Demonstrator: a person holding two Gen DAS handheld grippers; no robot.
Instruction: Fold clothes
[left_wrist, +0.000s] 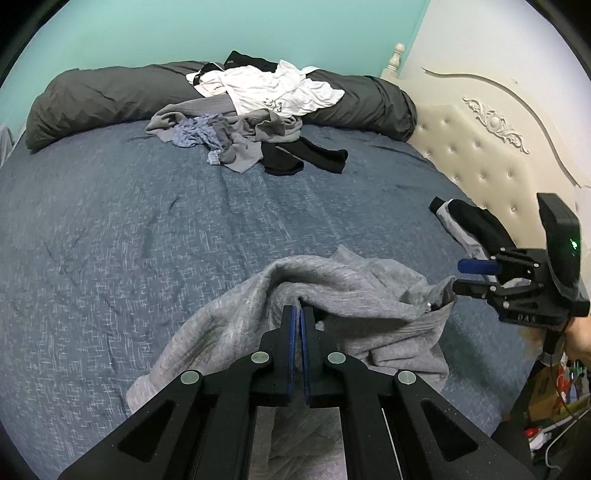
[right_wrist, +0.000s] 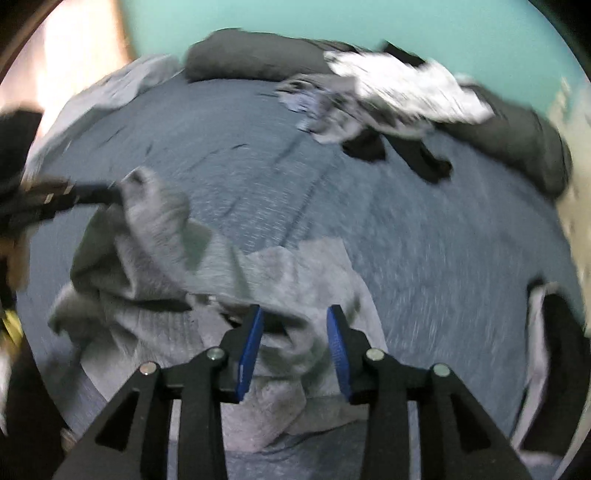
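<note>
A grey sweatshirt-like garment (left_wrist: 351, 295) lies crumpled on the blue bedspread (left_wrist: 147, 221) near the front. My left gripper (left_wrist: 299, 314) is shut on a raised fold of it, lifting that part off the bed. The blurred right wrist view shows the same grip (right_wrist: 114, 194) at the left, with the grey garment (right_wrist: 280, 280) hanging from it. My right gripper (right_wrist: 295, 317) stands open, blue pads apart, with grey cloth below and between them but not pinched. From the left wrist view, the right gripper (left_wrist: 458, 275) sits at the garment's right edge.
A pile of unfolded clothes (left_wrist: 251, 110) lies at the far side against a rolled dark grey duvet (left_wrist: 92, 99). A black and white garment (left_wrist: 469, 225) rests by the cream tufted headboard (left_wrist: 498, 147). Clutter (left_wrist: 554, 398) sits on the floor at the right.
</note>
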